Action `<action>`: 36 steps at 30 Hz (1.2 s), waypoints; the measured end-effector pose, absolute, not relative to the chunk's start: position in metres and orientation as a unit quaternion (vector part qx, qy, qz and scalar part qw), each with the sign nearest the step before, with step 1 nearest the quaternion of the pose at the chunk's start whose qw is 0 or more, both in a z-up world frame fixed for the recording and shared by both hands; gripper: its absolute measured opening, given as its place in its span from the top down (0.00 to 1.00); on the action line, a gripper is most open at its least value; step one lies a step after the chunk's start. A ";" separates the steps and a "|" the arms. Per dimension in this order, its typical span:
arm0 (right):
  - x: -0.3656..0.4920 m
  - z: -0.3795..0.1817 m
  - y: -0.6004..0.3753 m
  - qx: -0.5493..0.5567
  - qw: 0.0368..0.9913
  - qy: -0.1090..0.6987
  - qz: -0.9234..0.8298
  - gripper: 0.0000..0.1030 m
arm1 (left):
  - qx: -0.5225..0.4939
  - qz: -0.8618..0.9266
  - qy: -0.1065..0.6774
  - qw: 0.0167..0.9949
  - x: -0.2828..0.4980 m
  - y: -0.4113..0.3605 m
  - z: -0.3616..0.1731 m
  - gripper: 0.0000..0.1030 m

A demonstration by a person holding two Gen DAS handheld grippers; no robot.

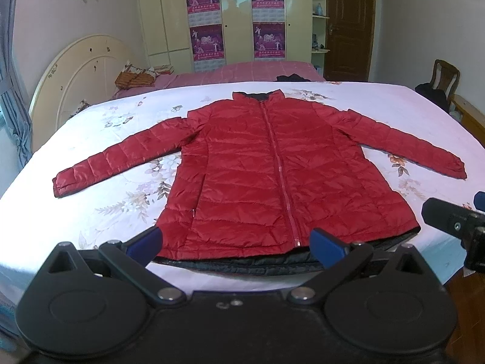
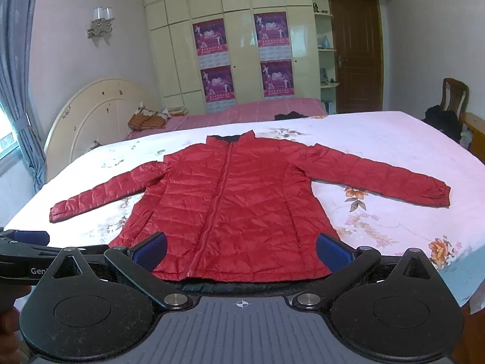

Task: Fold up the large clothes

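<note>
A red quilted jacket (image 1: 260,176) (image 2: 230,212) lies flat and zipped on the bed, collar away from me, both sleeves spread out to the sides. Its dark lining shows along the near hem. My left gripper (image 1: 236,244) hovers open just above the near hem, blue pads wide apart, nothing between them. My right gripper (image 2: 241,250) is open too, over the hem's right half. Part of the right gripper (image 1: 454,221) shows at the right edge of the left wrist view, and the left gripper (image 2: 27,242) at the left edge of the right wrist view.
The bed has a white floral sheet (image 1: 121,206) (image 2: 379,212). Behind it lies a pink bed (image 1: 242,72) with a dark garment (image 1: 292,78) and pillows. A cream headboard (image 1: 75,75), a wardrobe with posters, a brown door and a chair (image 1: 444,75) stand beyond.
</note>
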State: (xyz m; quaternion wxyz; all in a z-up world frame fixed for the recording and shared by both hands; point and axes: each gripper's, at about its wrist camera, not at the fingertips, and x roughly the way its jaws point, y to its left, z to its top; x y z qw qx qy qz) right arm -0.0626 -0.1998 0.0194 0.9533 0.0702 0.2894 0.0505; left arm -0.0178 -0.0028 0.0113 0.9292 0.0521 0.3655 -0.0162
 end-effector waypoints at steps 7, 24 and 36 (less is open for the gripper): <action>-0.060 0.019 -0.199 0.070 0.953 0.290 0.051 0.00 | 0.050 -0.013 0.368 0.929 -0.017 0.000 0.011 0.00; -0.055 0.013 -0.199 0.068 0.954 0.289 0.039 0.00 | 0.048 -0.010 0.365 0.930 -0.017 0.006 0.013 0.00; -0.051 0.006 -0.201 0.064 0.952 0.296 0.039 0.00 | 0.046 -0.003 0.361 0.931 -0.018 0.008 0.016 0.00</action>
